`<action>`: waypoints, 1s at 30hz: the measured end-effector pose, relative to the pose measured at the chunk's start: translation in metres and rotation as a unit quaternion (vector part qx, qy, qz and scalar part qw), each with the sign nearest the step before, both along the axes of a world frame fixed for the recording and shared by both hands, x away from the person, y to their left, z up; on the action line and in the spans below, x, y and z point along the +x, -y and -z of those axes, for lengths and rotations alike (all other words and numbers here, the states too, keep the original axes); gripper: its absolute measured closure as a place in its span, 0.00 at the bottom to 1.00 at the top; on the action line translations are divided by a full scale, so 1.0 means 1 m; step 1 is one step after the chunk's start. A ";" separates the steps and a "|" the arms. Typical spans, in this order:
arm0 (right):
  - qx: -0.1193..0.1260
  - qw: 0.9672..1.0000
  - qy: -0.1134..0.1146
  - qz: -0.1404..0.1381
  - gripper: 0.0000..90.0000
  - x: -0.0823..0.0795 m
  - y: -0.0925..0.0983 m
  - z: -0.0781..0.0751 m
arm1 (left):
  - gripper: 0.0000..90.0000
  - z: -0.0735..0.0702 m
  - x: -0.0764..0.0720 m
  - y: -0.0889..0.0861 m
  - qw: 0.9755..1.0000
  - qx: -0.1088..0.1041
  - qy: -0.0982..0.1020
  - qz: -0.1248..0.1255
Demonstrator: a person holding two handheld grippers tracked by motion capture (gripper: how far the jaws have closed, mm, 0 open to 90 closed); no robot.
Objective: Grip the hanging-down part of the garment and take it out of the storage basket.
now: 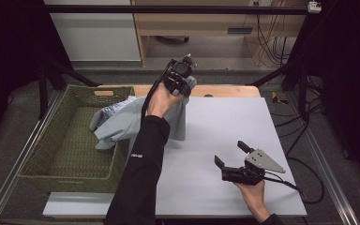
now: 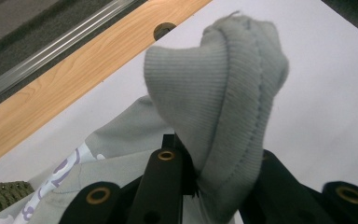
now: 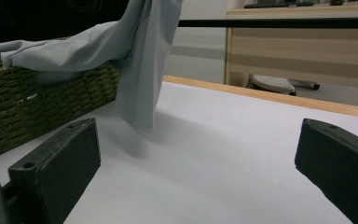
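The left gripper [image 1: 182, 79] clamps the grey garment [image 1: 136, 119] by its ribbed cuff [image 2: 223, 102], the fabric hanging lengthwise down into the woven basket [image 1: 51, 154]; the right gripper [image 1: 232, 154] stands open.

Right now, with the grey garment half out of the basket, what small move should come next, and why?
Probably lift the left gripper a little higher and toward the table's middle: it is shut on the grey garment, whose lower part drapes over the woven basket rim. The right gripper waits open above the table.

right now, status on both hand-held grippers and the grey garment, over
Left hand-held gripper shut on grey garment, lifted, trailing from basket. Right hand-held gripper open, low over table. Nothing in the way.
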State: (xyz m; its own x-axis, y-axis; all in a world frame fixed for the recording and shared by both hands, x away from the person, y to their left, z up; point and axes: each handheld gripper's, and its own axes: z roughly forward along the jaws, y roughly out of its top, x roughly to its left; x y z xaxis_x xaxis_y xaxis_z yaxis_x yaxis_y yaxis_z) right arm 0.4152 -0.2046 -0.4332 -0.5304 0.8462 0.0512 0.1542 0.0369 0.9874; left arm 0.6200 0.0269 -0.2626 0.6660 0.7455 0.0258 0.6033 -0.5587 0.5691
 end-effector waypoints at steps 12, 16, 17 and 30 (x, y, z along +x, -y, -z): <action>0.006 1.000 -0.002 -0.003 0.01 0.003 0.003 -0.004 | 0.90 -0.001 -0.001 -0.004 1.000 -0.002 -0.001 0.005; 0.009 1.000 -0.007 -0.008 0.01 0.005 0.000 -0.007 | 0.90 -0.002 -0.003 -0.005 1.000 -0.005 0.001 0.004; 0.003 1.000 -0.002 -0.006 0.01 0.006 -0.001 -0.007 | 0.90 -0.002 -0.003 -0.005 1.000 -0.005 0.000 0.004; 0.007 1.000 0.003 -0.025 0.01 0.025 -0.022 -0.021 | 0.90 -0.006 -0.006 -0.008 1.000 0.001 0.001 0.007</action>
